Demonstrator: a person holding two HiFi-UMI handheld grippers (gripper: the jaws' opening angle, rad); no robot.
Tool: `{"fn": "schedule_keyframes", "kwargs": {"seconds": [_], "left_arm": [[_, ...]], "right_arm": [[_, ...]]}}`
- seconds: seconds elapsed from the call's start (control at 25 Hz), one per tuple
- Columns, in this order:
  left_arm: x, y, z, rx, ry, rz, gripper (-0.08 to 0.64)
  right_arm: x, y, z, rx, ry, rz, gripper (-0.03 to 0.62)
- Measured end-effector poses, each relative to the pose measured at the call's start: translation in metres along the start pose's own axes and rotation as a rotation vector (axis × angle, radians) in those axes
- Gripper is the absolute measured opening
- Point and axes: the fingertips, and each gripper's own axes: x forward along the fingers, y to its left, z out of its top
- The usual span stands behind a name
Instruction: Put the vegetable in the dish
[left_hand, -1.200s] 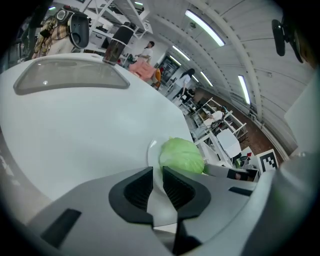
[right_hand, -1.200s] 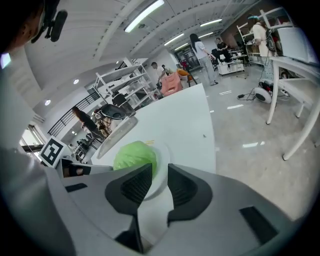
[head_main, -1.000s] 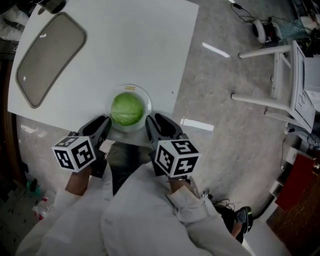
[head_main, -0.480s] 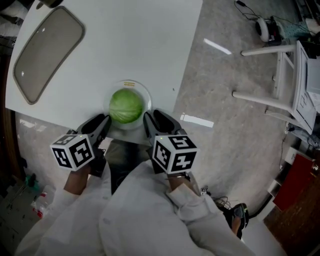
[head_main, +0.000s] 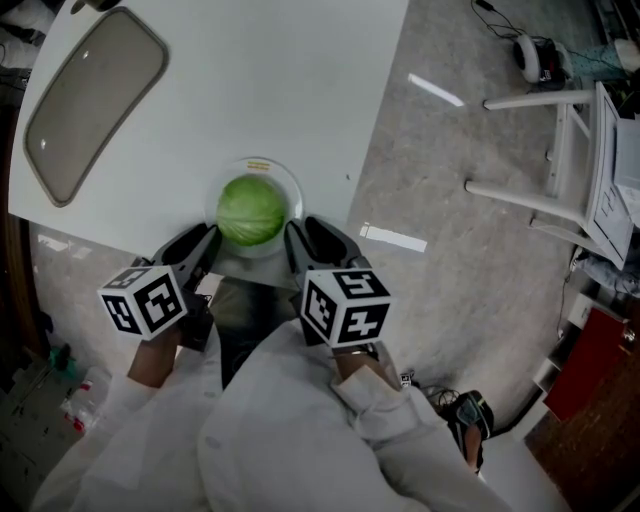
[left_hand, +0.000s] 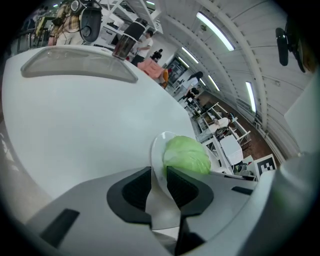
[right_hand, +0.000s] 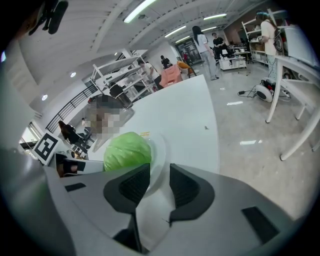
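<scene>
Looks like a big open workshop kind of place: long strip lights (left_hand: 215, 31) on a pale ceiling, a speckled grey floor (head_main: 450, 200), a white table (head_main: 280, 70), a white metal frame (head_main: 557, 150) off to one side and shelving racks (right_hand: 122, 75) further back.

Your left gripper (head_main: 203, 240) and right gripper (head_main: 303, 238): grey bodies, black ribbed pads (left_hand: 134, 190), white cubes (head_main: 147, 301) bearing black square markers. You wear white sleeves (head_main: 385, 415).

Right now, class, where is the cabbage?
In the head view, the cabbage sits in the clear glass dish at the near edge of the white table, between the tips of the left gripper and the right gripper.
</scene>
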Motion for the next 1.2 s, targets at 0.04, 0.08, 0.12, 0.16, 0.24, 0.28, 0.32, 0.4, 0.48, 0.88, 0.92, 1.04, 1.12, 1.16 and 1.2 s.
{"fn": "schedule_keyframes", "kwargs": {"seconds": [0.04,0.08,0.12,0.16,0.24,0.28,0.32,0.4,0.48,0.88,0.92,1.04,1.12,1.16,1.2], "left_arm": [[0.0005,0.0000,0.0007,-0.012,-0.006,-0.008,0.097],[0.0006,0.0001,0.0013,-0.024,-0.013,-0.015,0.097],[0.0004,0.0002,0.0017,-0.032,-0.018,-0.019,0.097],[0.0001,0.0002,0.0020,-0.036,-0.021,-0.022,0.097],[0.0000,0.0000,0.0025,-0.040,-0.020,-0.025,0.097],[-0.0002,0.0000,0.0024,-0.044,-0.018,-0.027,0.095],[-0.0003,0.0000,0.0023,-0.051,-0.015,-0.029,0.095],[0.0004,-0.0001,0.0025,-0.057,-0.015,-0.034,0.095],[0.0021,-0.0002,0.0032,-0.052,-0.018,-0.037,0.095],[0.0018,-0.0018,0.0015,0.075,-0.039,0.039,0.086],[0.0019,-0.0014,0.0016,0.076,-0.038,0.042,0.086],[0.0036,0.0006,0.0011,0.061,-0.029,0.040,0.072],[0.0037,0.0013,0.0010,0.034,-0.028,0.030,0.067],[0.0034,0.0014,0.0012,0.023,-0.025,0.026,0.064],[0.0030,0.0015,0.0015,0.017,-0.021,0.025,0.064]], "right_arm": [[0.0004,0.0001,0.0000,-0.002,-0.002,-0.001,0.110],[0.0007,0.0004,0.0001,-0.003,-0.004,-0.002,0.110],[0.0008,0.0007,0.0003,-0.002,-0.006,-0.002,0.110],[0.0009,0.0007,0.0006,0.000,-0.009,-0.001,0.110],[0.0012,-0.0002,0.0015,0.006,-0.016,0.002,0.110],[0.0012,-0.0003,0.0017,0.009,-0.017,0.006,0.110],[0.0013,0.0000,0.0016,0.008,-0.017,0.010,0.110],[0.0024,0.0008,0.0017,0.000,-0.013,0.011,0.110],[0.0048,0.0006,0.0022,-0.006,-0.008,0.007,0.107],[0.0058,0.0011,0.0028,0.003,0.003,-0.002,0.084],[0.0062,0.0010,0.0029,0.001,0.006,-0.005,0.084],[0.0069,-0.0006,0.0024,-0.001,0.011,-0.013,0.083],[0.0067,-0.0011,0.0021,0.008,0.014,-0.018,0.083],[0.0065,-0.0008,0.0021,0.018,0.018,-0.020,0.081],[0.0063,-0.0004,0.0022,0.028,0.021,-0.021,0.080]]}}
